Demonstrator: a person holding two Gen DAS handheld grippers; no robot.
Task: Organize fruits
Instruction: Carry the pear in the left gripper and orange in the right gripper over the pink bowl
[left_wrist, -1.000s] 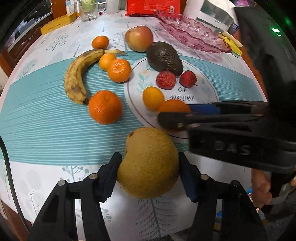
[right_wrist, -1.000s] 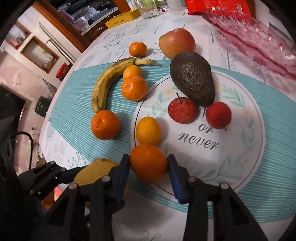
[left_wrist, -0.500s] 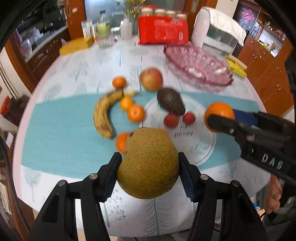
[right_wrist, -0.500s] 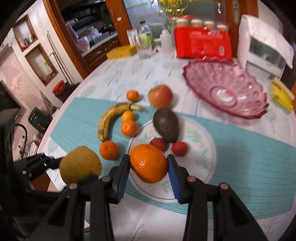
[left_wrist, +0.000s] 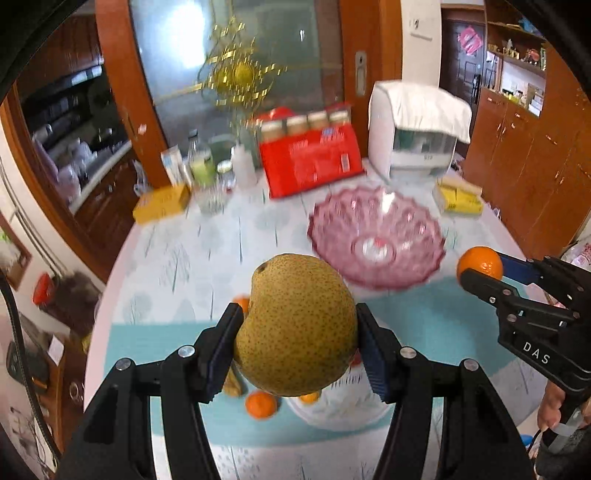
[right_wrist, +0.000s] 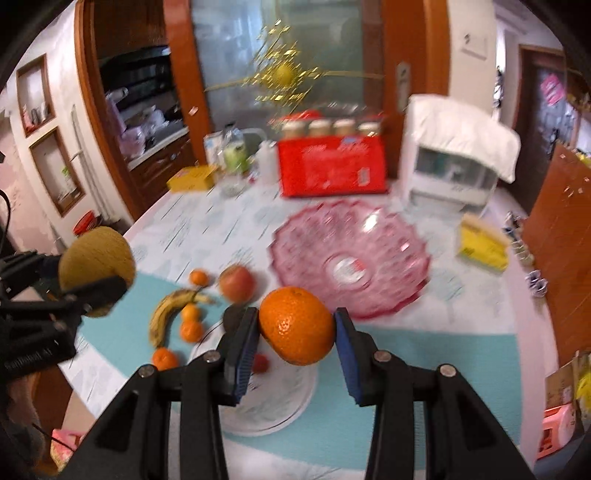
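Jaws clamping pear (left_wrist: 295, 325), orange (right_wrist: 297, 325) aloft.

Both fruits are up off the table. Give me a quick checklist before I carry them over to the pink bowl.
1. Left gripper clamped on the pear: ok.
2. Right gripper clamped on the orange: ok.
3. Pink bowl empty: ok.
4. Room for both fruits in the bowl: ok.
5. Grippers apart from each other: ok.
6. Bowl's exact edge, given the blur: cannot tell.
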